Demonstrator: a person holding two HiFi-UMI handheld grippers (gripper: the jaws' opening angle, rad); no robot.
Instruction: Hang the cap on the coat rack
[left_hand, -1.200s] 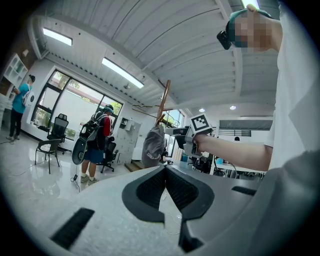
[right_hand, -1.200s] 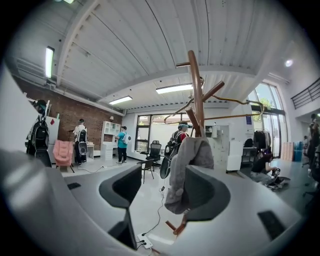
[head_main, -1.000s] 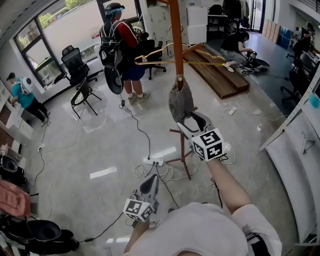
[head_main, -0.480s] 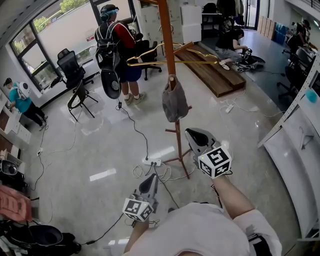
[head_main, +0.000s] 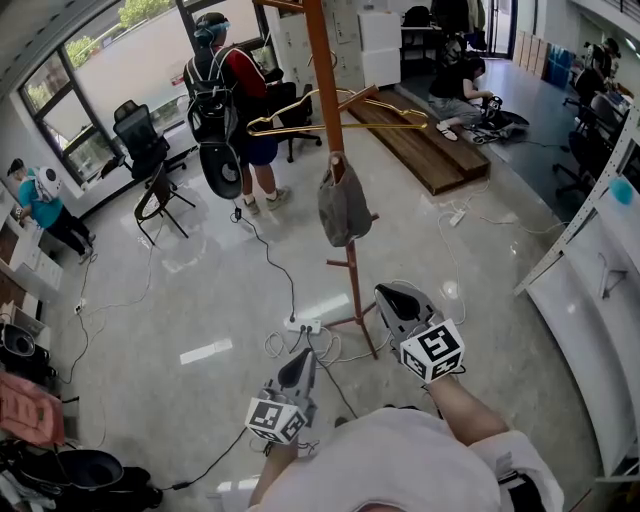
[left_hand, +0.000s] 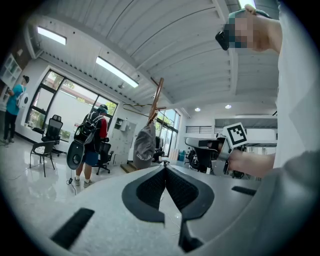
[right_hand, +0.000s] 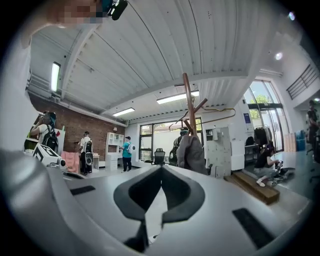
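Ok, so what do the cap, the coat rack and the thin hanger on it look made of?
Cap: soft grey fabric, matte; it sags in folds from its peg.
Coat rack: probably wood, reddish-brown stain, slight sheen; round pole with angled pegs, though painted metal is possible.
Hanger: thin gold-coloured wire, likely metal; it holds its shape and glints a little.

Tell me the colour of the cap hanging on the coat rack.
Grey. The fabric cap on the brown wooden coat rack shows best in the head view.
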